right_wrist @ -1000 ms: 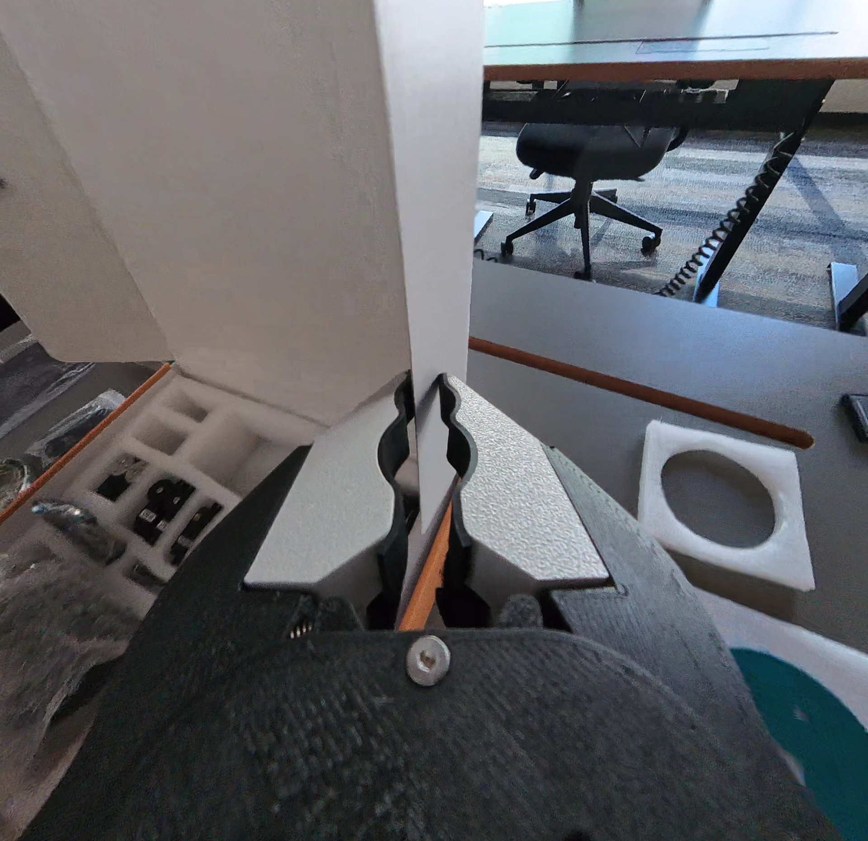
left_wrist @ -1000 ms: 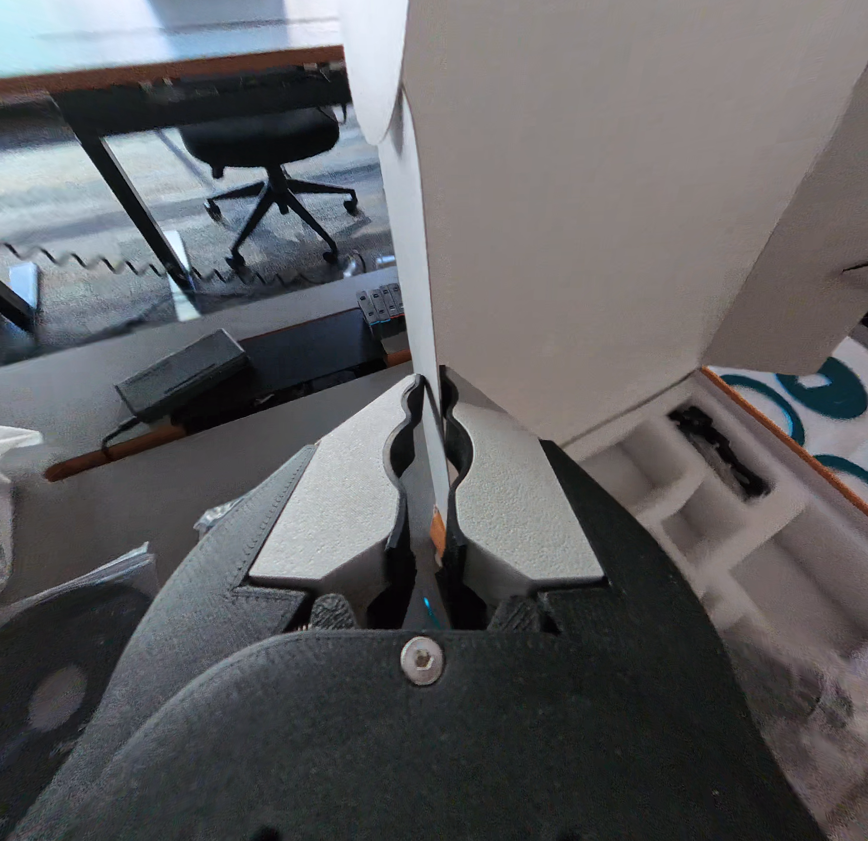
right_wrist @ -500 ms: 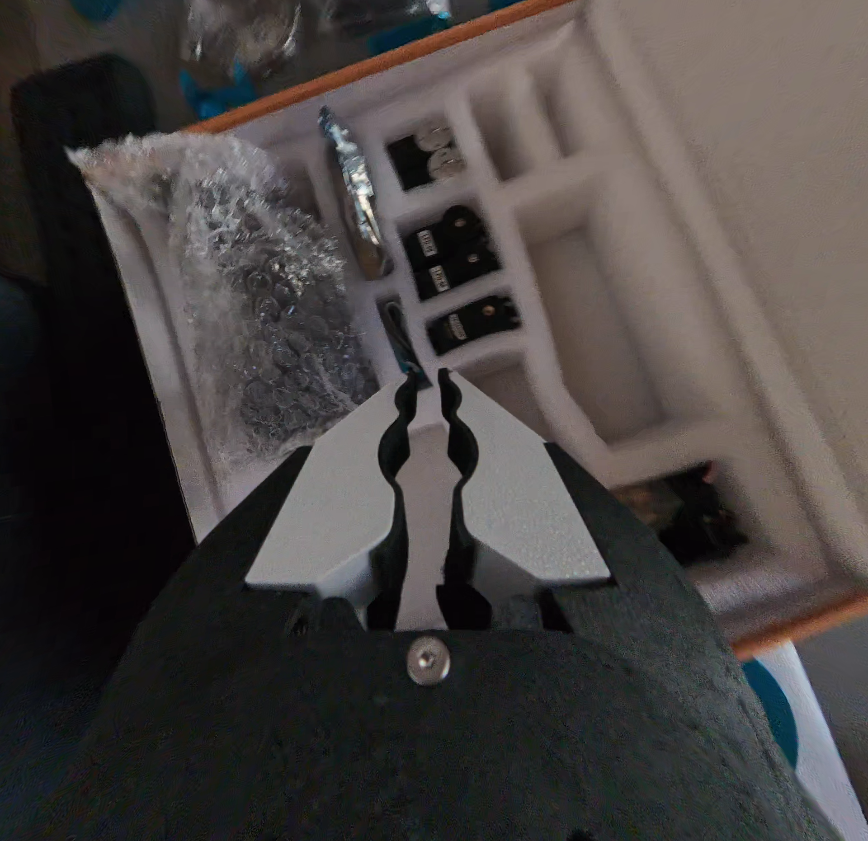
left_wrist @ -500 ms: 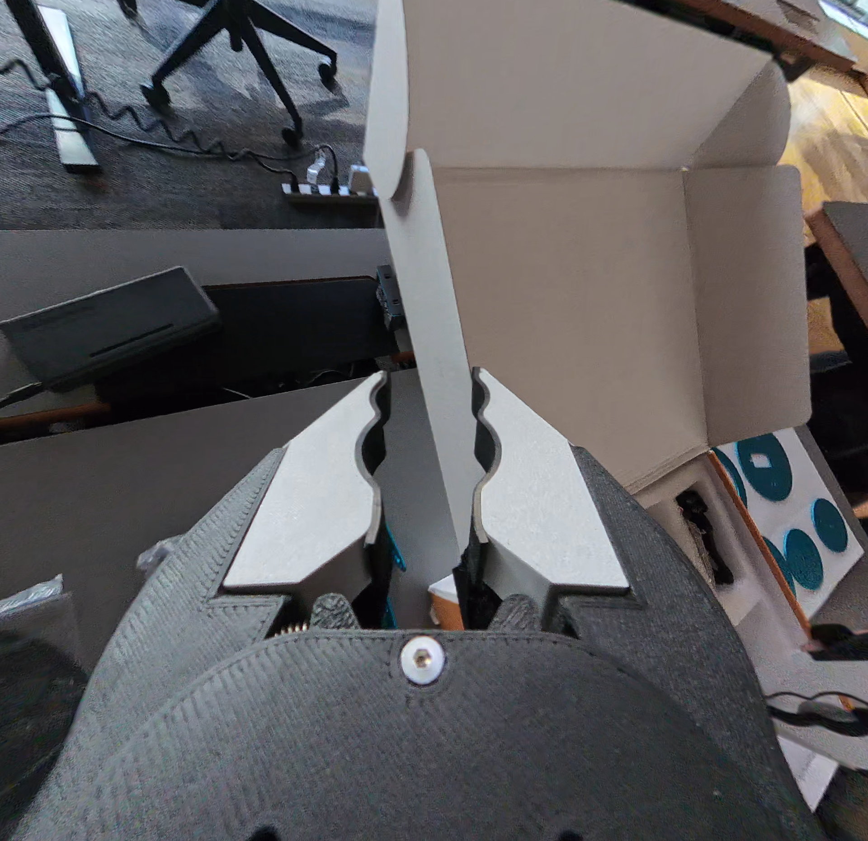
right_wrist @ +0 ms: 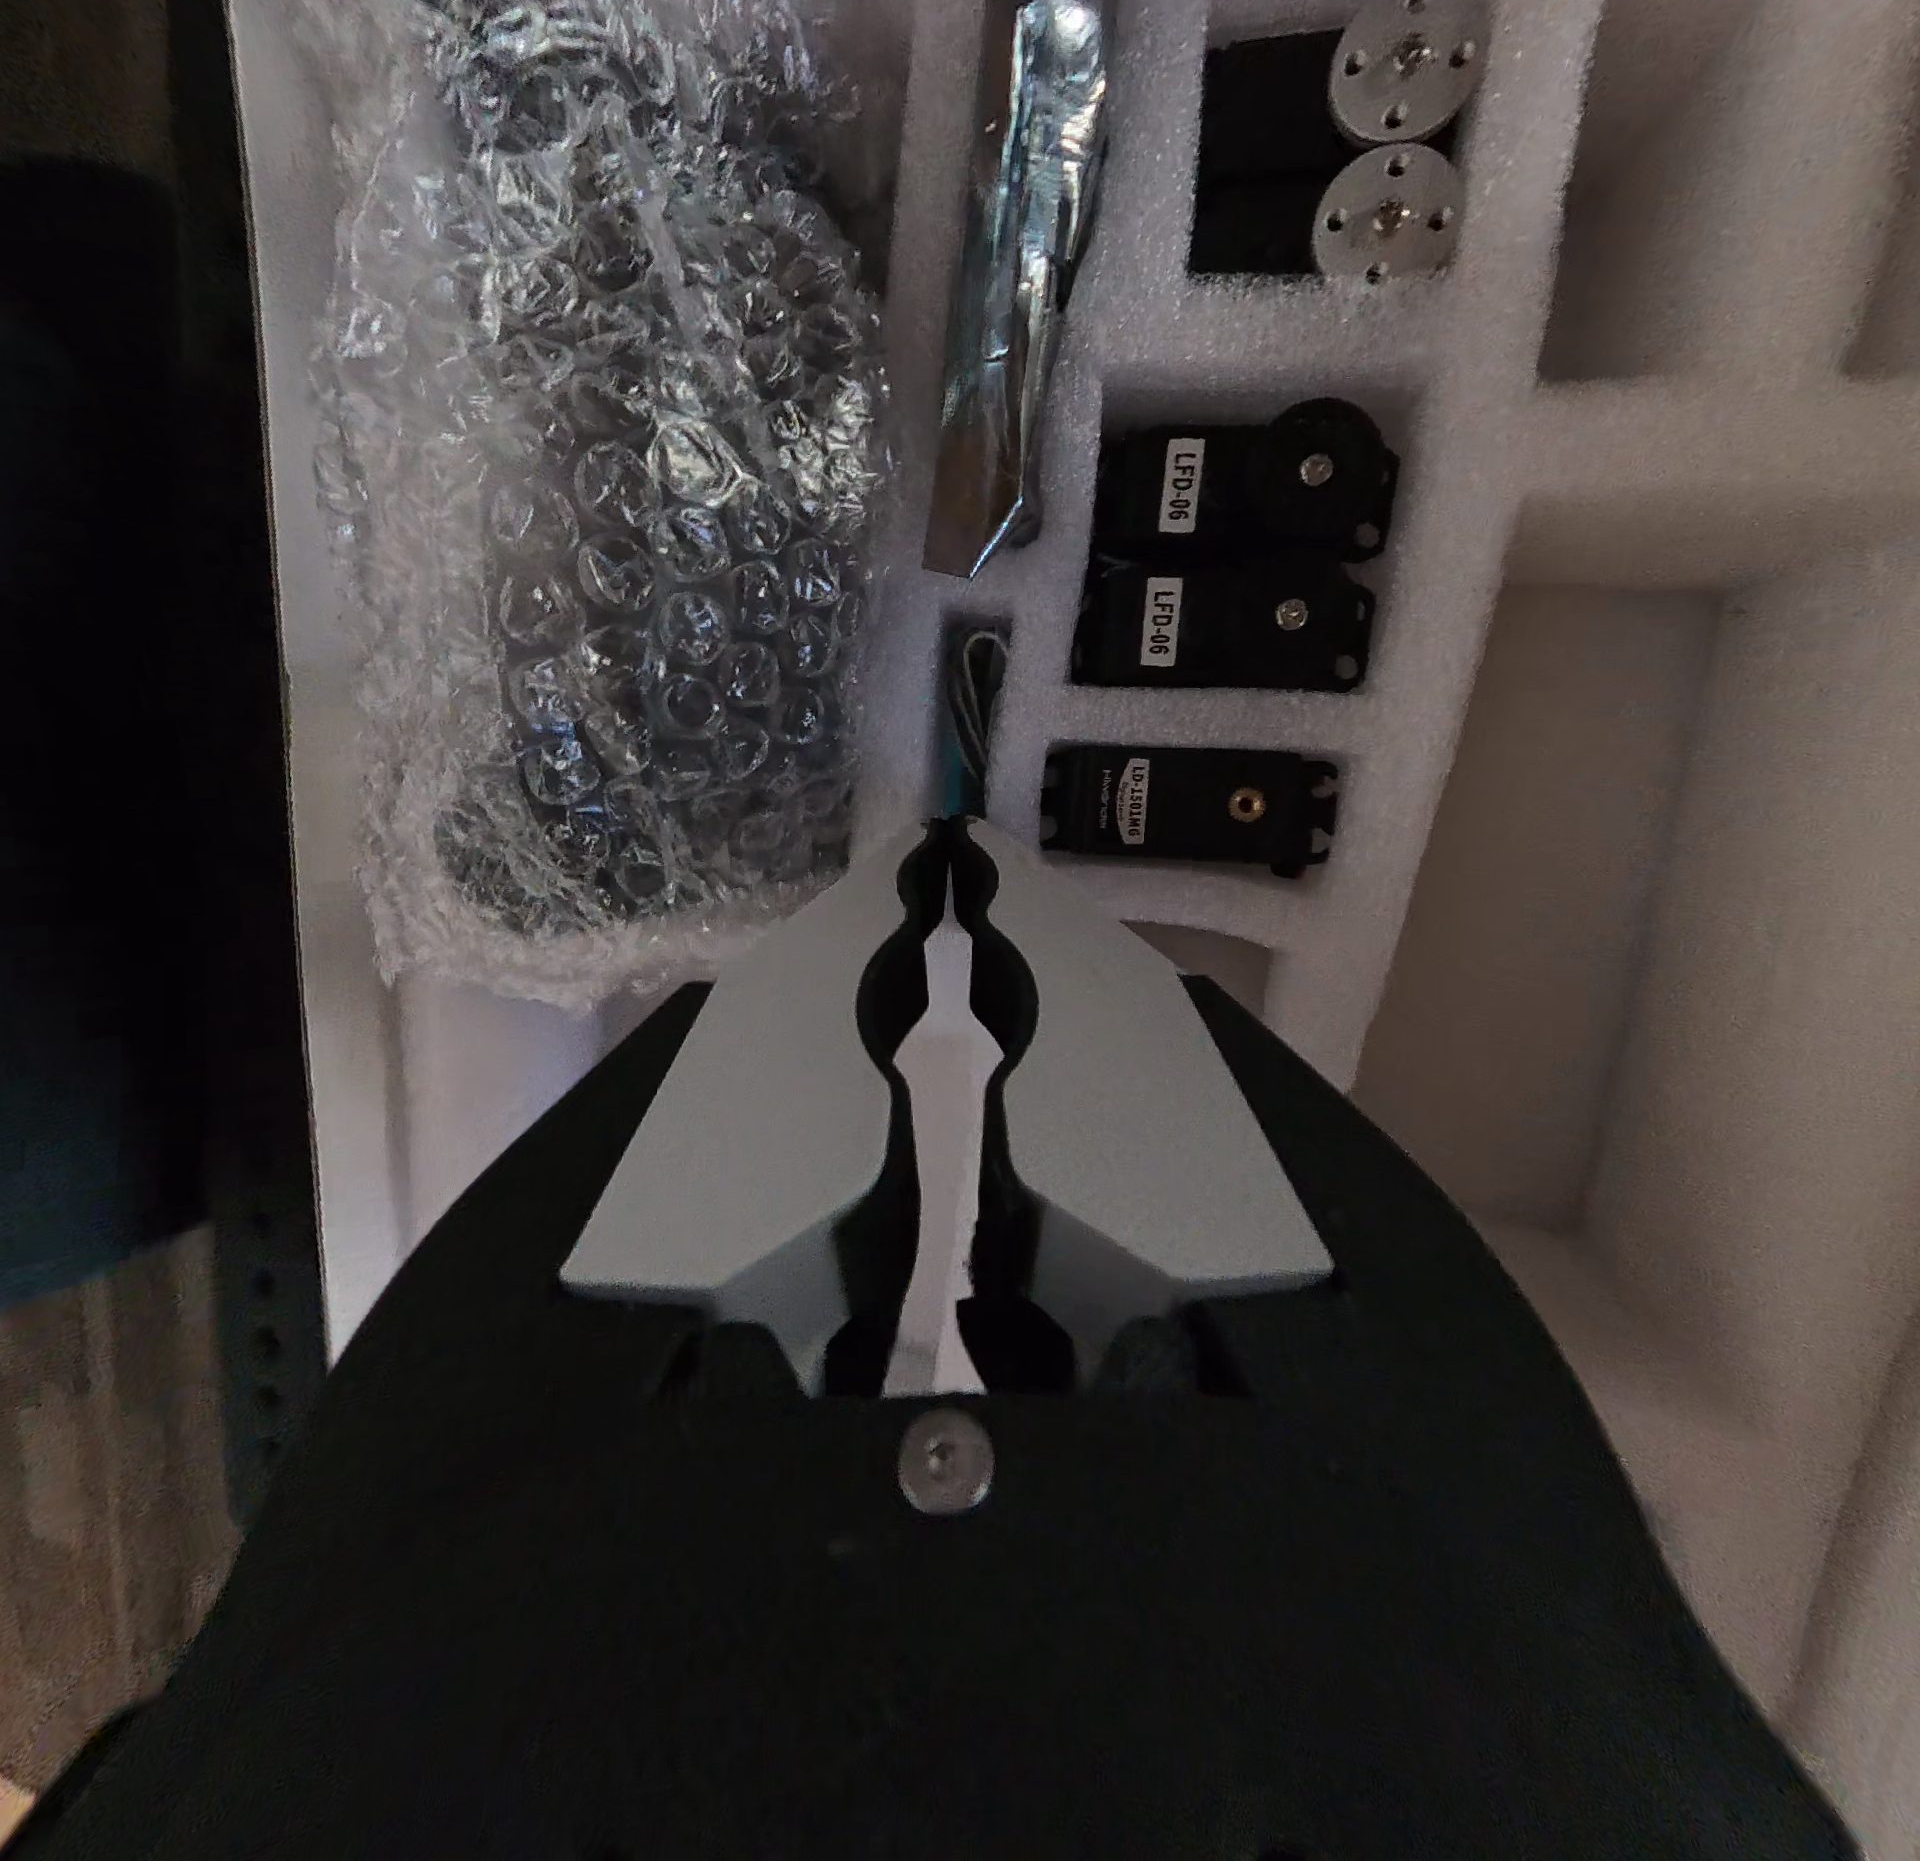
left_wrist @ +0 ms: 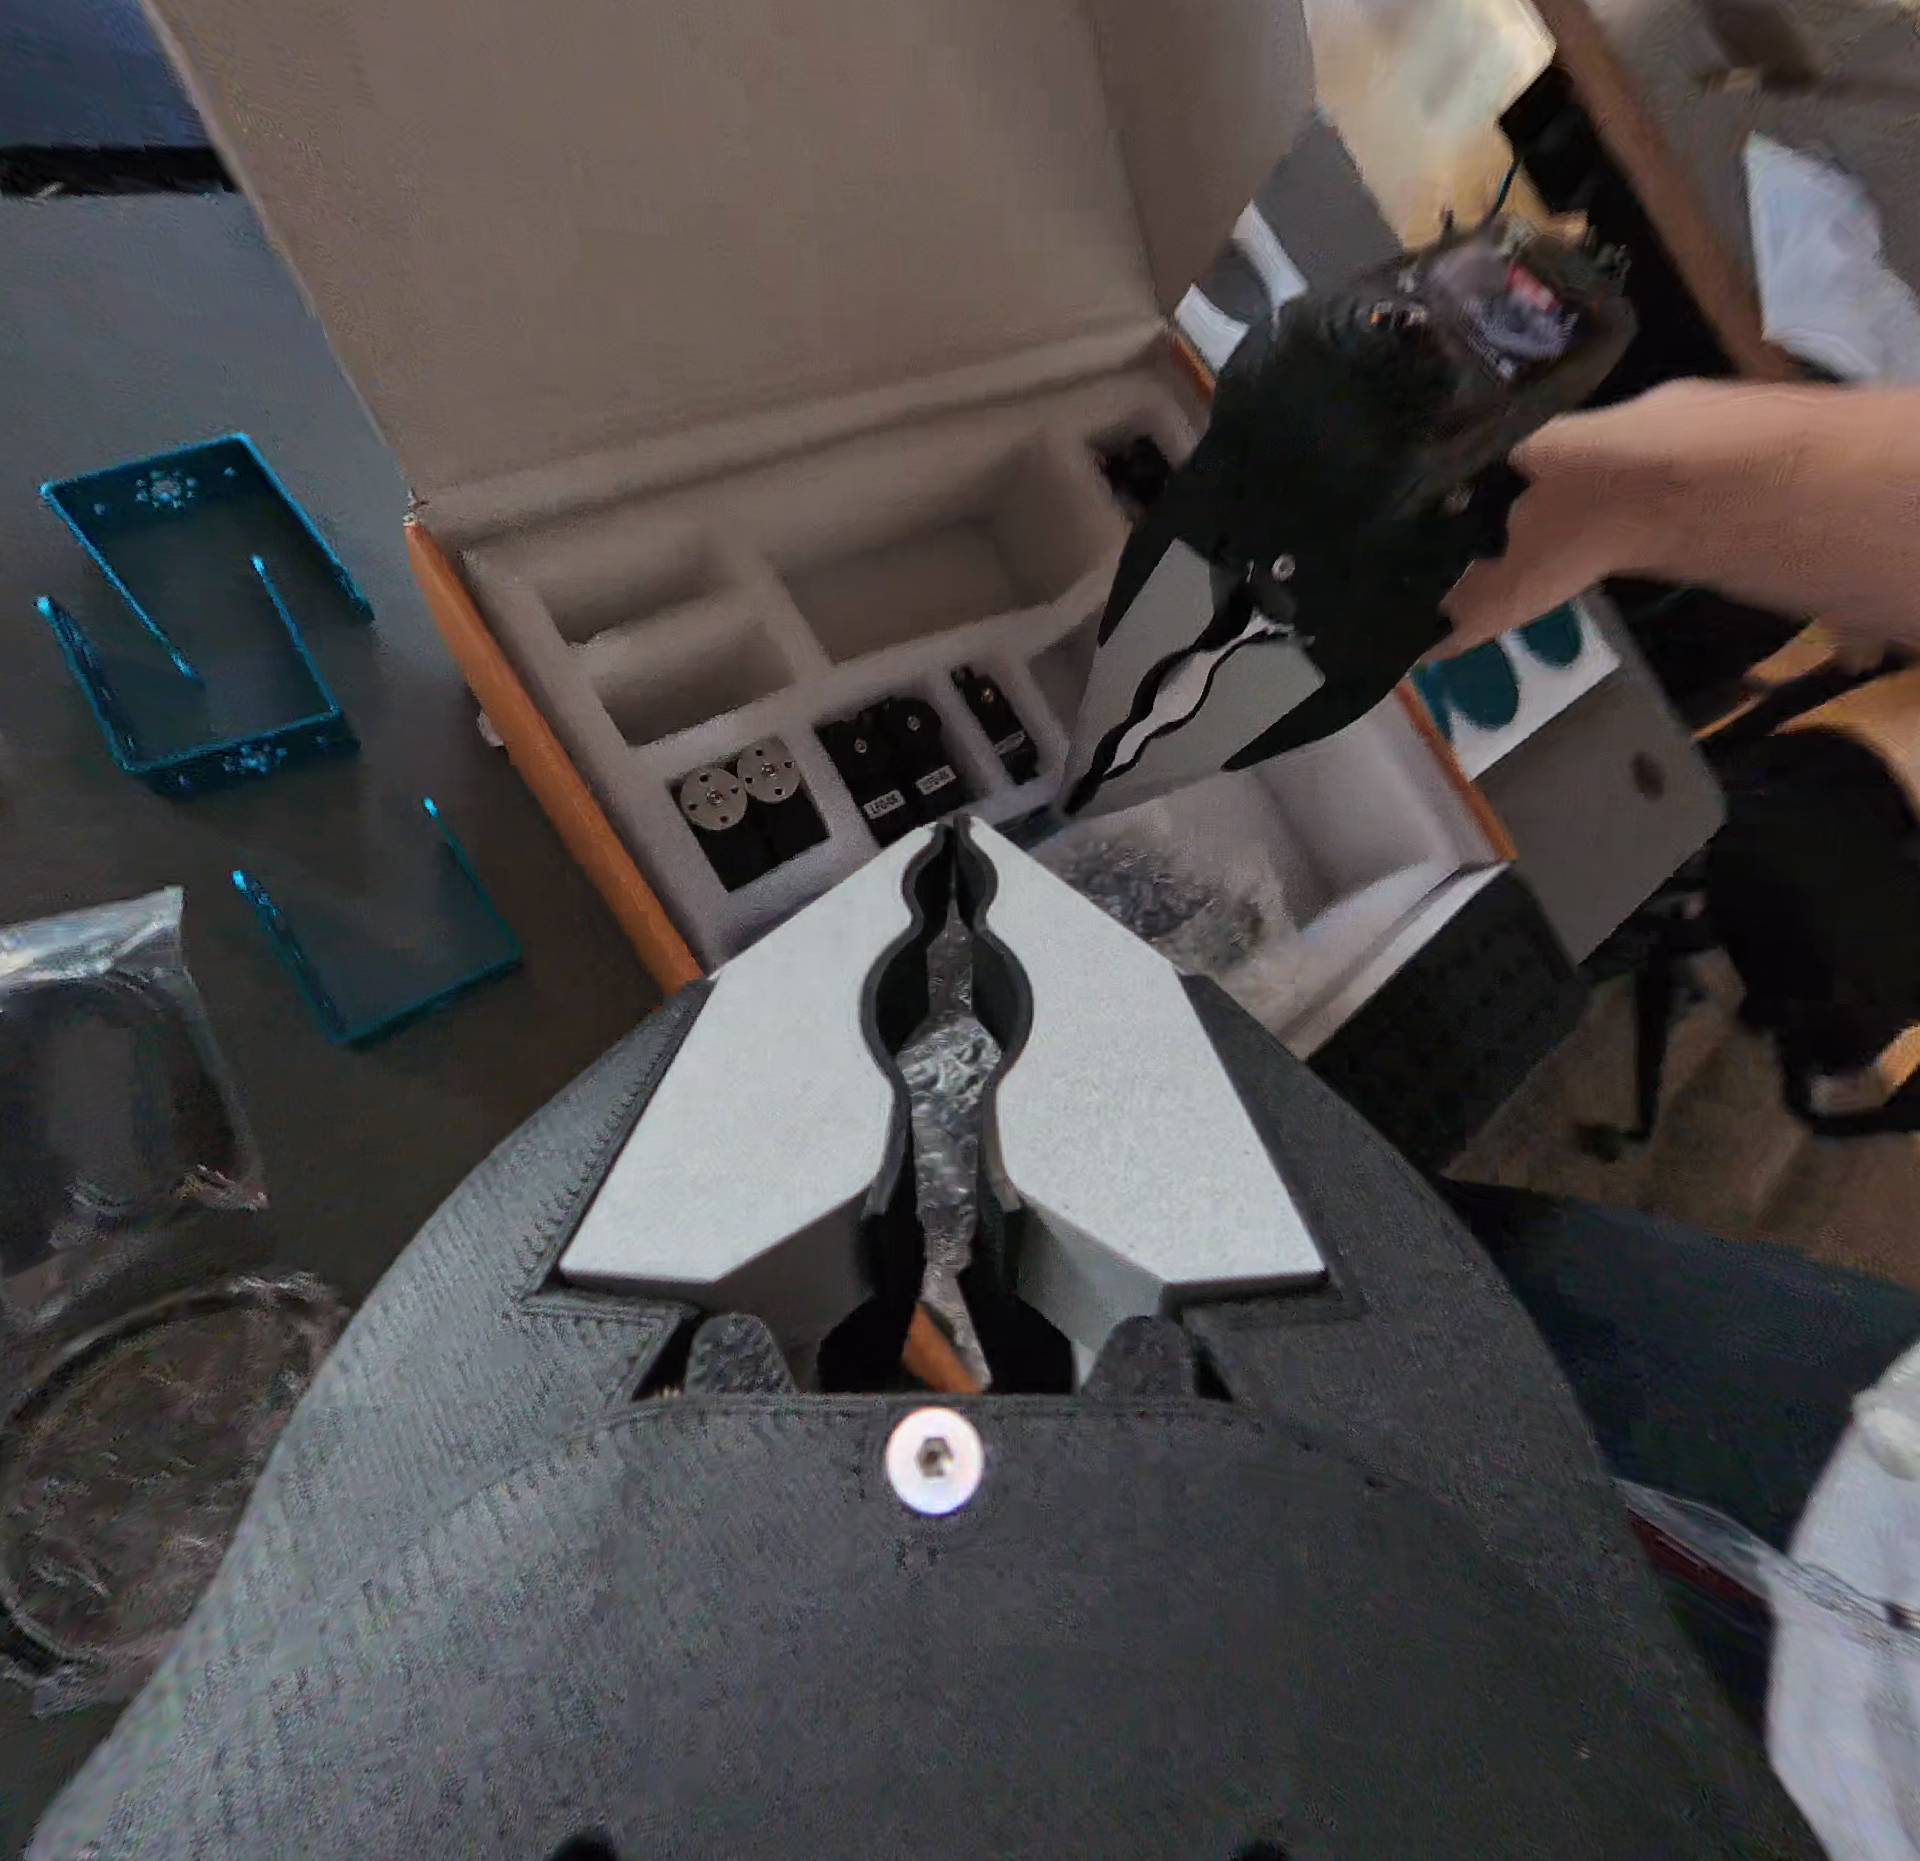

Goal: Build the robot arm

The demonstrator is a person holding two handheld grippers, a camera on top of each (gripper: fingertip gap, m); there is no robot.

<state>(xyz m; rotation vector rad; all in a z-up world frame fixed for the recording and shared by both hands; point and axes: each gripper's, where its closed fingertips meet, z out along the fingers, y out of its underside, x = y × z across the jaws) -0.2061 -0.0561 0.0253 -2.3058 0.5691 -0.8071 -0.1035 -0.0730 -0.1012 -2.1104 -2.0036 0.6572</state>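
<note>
An open cardboard box with an orange edge point(left_wrist: 540, 741) holds a white foam insert point(left_wrist: 914, 585); its lid point(left_wrist: 727, 201) stands upright. My left gripper point(left_wrist: 954, 837) is shut and hovers over the box's near side. A silver foil packet point(left_wrist: 948, 1068) shows through the gap between its fingers; I cannot tell if they touch it. My right gripper point(right_wrist: 951, 855) is shut and empty, its tip just above a narrow slot with wires point(right_wrist: 971, 689). It also shows in the left wrist view point(left_wrist: 1075, 798), held by a hand point(left_wrist: 1714, 502). Beside it lie black servos point(right_wrist: 1226, 575) and a bubble-wrapped bundle point(right_wrist: 623, 461).
Two servos with metal discs point(right_wrist: 1340, 118) and the foil packet point(right_wrist: 1023, 253) sit farther in the foam. Blue metal brackets point(left_wrist: 197, 606) point(left_wrist: 374, 928) and clear plastic bags point(left_wrist: 104, 1084) lie on the dark table point(left_wrist: 156, 305) left of the box. The left gripper's tips are roughly 15 centimetres from the right gripper's. The bubble-wrapped bundle point(right_wrist: 623, 461) lies around 8 centimetres away from my right fingertips.
Both grippers have let go of the lid's side flaps and swung down over the open box. The left gripper opened, then shut again. The lid stays up.
</note>
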